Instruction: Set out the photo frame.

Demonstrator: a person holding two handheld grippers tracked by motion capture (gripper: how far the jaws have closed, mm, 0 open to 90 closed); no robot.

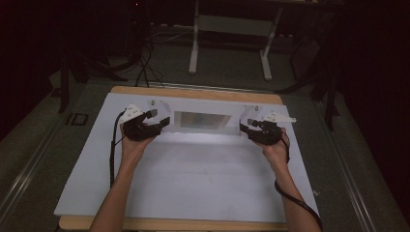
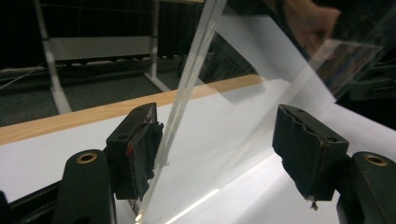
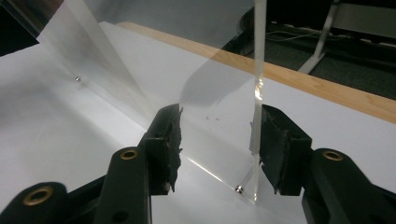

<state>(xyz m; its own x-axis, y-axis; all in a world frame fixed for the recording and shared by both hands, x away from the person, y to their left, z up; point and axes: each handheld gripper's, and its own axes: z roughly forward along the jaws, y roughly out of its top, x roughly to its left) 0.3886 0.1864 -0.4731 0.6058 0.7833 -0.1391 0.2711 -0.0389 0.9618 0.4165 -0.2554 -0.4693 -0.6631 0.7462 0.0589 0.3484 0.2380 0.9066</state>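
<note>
A clear acrylic panel (image 1: 200, 121) stands upright near the far edge of the white sheet (image 1: 193, 179). My left gripper (image 1: 162, 123) is at its left end and my right gripper (image 1: 245, 126) at its right end. In the left gripper view the jaws of the left gripper (image 2: 217, 140) are wide apart, with the panel's edge (image 2: 187, 84) rising against the left jaw. In the right gripper view the right gripper (image 3: 219, 140) is open too, and the panel's edge (image 3: 258, 70) stands just beside the right jaw. A small screw (image 3: 239, 189) sits at the panel's foot.
The white sheet covers a wooden tabletop (image 1: 193, 93) whose edge shows at the back. Beyond it on the dark floor stand a white table frame (image 1: 232, 24) and some cables (image 1: 145, 67). A cable (image 1: 112, 154) trails from each gripper along the forearm.
</note>
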